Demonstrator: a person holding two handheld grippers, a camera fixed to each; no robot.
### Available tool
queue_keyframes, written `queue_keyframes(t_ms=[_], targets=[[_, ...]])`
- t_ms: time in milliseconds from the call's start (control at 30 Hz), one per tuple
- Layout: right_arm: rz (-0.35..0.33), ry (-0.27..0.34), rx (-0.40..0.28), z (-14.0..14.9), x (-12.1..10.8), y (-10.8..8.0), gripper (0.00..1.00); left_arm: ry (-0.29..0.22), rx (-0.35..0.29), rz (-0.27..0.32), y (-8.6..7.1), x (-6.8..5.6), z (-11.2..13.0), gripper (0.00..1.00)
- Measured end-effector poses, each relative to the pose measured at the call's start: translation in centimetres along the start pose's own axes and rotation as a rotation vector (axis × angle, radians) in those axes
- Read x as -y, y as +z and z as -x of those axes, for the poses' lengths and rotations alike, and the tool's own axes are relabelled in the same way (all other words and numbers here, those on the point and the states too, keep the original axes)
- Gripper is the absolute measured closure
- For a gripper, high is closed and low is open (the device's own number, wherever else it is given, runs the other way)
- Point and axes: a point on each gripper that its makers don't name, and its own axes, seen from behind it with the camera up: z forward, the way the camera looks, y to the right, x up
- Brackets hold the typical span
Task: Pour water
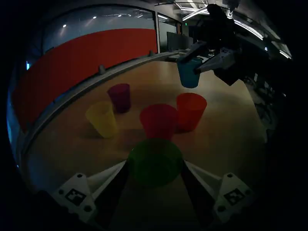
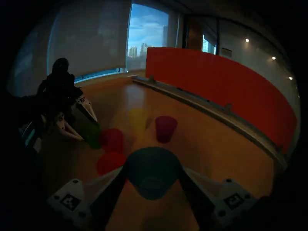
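Gripping in left tool: green cup, clamped between both fingers; resting or lifted, cannot tell.
Right tool: clenched on blue cup, across the table from left tool.
Standing between tools: yellow cup, purple cup, red cup, orange cup, close together.
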Motion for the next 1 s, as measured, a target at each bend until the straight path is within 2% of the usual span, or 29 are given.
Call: queue_keyframes(t_ms=[167, 400, 767, 1000], targets=[[-0.003, -0.001, 0.004, 0.1, 0.1, 0.2, 0.07, 0.0, 0.006, 0.007, 0.2, 0.0, 0.3, 0.12], [-0.004, -0.003, 0.009, 0.3, 0.2, 0.4, 0.07, 0.017, 0.051, 0.0, 0.8, 0.2, 1.6, 0.11], [-0.007, 0.014, 0.02, 1.6, 0.1, 1.4, 0.07, 0.006, 0.052, -0.003, -0.2, 0.3, 1.8, 0.11], [-0.012, 0.029, 0.042, 3.1, 0.3, 2.5, 0.07, 0.017, 0.069, -0.018, -1.0, 0.5, 2.6, 0.11]])
